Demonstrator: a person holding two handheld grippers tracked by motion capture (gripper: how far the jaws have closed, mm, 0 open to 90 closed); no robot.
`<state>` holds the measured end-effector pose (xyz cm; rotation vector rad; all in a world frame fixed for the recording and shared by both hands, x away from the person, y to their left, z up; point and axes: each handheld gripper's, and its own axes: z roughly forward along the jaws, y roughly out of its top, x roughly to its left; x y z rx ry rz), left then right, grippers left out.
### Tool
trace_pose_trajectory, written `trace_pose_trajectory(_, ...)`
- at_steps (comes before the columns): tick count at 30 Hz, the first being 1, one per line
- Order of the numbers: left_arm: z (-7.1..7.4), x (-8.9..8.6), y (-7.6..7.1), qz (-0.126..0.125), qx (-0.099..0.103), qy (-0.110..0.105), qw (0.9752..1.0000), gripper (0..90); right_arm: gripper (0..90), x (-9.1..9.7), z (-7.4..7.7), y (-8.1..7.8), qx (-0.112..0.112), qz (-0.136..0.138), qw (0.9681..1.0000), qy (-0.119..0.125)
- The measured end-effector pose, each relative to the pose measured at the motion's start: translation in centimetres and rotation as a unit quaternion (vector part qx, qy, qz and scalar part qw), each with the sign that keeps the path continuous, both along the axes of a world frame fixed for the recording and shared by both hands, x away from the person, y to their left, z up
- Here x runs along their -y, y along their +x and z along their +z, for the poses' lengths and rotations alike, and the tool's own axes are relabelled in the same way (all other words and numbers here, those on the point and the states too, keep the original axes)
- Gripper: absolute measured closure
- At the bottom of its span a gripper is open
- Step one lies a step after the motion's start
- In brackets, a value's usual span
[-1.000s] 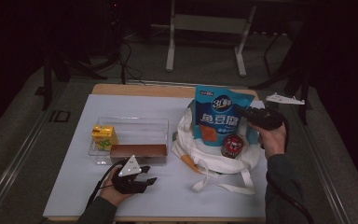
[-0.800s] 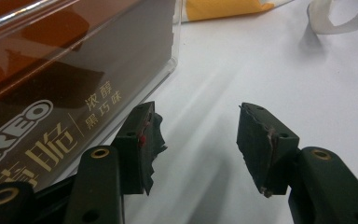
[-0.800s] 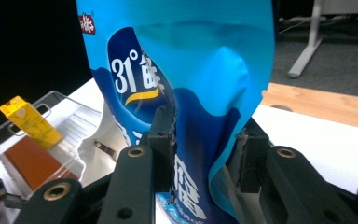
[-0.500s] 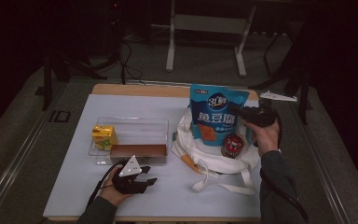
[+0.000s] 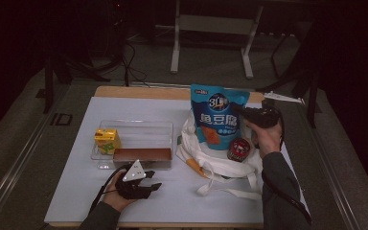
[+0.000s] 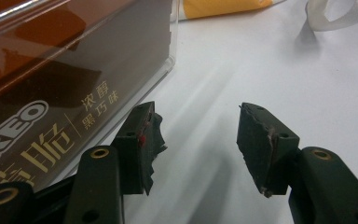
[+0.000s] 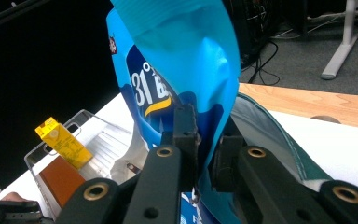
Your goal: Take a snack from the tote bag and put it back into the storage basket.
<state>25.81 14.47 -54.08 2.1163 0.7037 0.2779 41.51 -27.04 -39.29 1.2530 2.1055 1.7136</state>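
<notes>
Right gripper point(image 7: 204, 154) is clamped on the edge of one tall blue foil snack pouch point(image 5: 219, 116), held upright, long axis vertical, above the white cloth tote bag point(image 5: 220, 160) beside one red round tin point(image 5: 239, 149). Left gripper point(image 6: 193, 140) is spread, empty, rested on bare white tabletop point(image 5: 182, 201) just beside the clear plastic tray point(image 5: 136, 127), in which one yellow carton point(image 5: 106, 140) and one brown box point(image 5: 142, 154) are kept.

blue pouch point(image 7: 177, 70) top cropped, brown box point(image 6: 51, 93) lettering cut off

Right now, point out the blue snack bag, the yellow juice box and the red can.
blue snack bag point(image 5: 216, 122), high view, front panel
yellow juice box point(image 5: 107, 140), high view, top face
red can point(image 5: 239, 149), high view, lid
</notes>
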Motion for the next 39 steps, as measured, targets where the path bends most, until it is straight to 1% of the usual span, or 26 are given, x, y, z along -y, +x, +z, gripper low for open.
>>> trace_pose_trajectory(3, 0.0, 0.0, 0.0, 0.000, 0.000, 0.000, 1.0000, 47.5, 88.7, -0.3, 0.3, -0.1, -0.001, -0.006, 0.9999, -0.010)
trace_pose_trajectory(6, 0.0, 0.0, 0.0, 0.000, 0.000, 0.000, 1.0000, 47.5, 89.3, -0.3, 0.3, 0.0, -0.012, -0.009, 0.9999, -0.003)
trace_pose_trajectory(10, 0.0, 0.0, 0.0, 0.000, -0.001, -0.001, 1.0000, 46.9, 89.6, 0.1, -0.1, 0.1, -0.031, -0.014, 0.9988, 0.034)
trace_pose_trajectory(11, 0.0, 0.0, 0.0, 0.000, -0.001, -0.001, 1.0000, 46.9, 89.6, 0.3, -0.2, 0.2, -0.033, -0.014, 0.9985, 0.040)
trace_pose_trajectory(14, 0.0, -0.1, 0.0, 0.000, -0.002, -0.001, 1.0000, 46.7, 89.7, 0.7, -0.6, 0.2, -0.046, -0.019, 0.9967, 0.064)
trace_pose_trajectory(16, 0.0, -0.1, 0.1, 0.000, -0.002, 0.000, 1.0000, 46.7, 89.9, 1.0, -0.8, 0.3, -0.052, -0.016, 0.9952, 0.082)
trace_pose_trajectory(20, 0.0, -0.1, 0.1, 0.000, -0.001, -0.001, 1.0000, 46.7, 89.9, 1.0, -0.9, 0.3, -0.055, -0.015, 0.9942, 0.091)
trace_pose_trajectory(22, 0.0, -0.1, 0.1, 0.000, -0.002, -0.001, 1.0000, 46.6, 89.9, 1.1, -0.9, 0.3, -0.059, -0.016, 0.9928, 0.103)
trace_pose_trajectory(25, 0.0, -0.1, 0.1, 0.000, -0.002, -0.001, 1.0000, 46.5, 90.0, 1.1, -0.7, 0.3, -0.058, -0.015, 0.9923, 0.109)
trace_pose_trajectory(28, 0.0, -0.1, 0.1, 0.000, -0.002, -0.001, 1.0000, 46.4, 90.0, 1.3, -0.4, 0.3, -0.058, -0.017, 0.9912, 0.117)
trace_pose_trajectory(34, 0.0, -0.1, 0.1, 0.000, -0.002, -0.002, 1.0000, 46.4, 89.9, 1.5, 0.5, 0.1, -0.056, -0.021, 0.9909, 0.121)
trace_pose_trajectory(39, 0.0, -0.1, 0.1, 0.000, -0.002, -0.002, 1.0000, 46.3, 89.9, 1.6, 1.0, 0.1, -0.053, -0.021, 0.9898, 0.131)
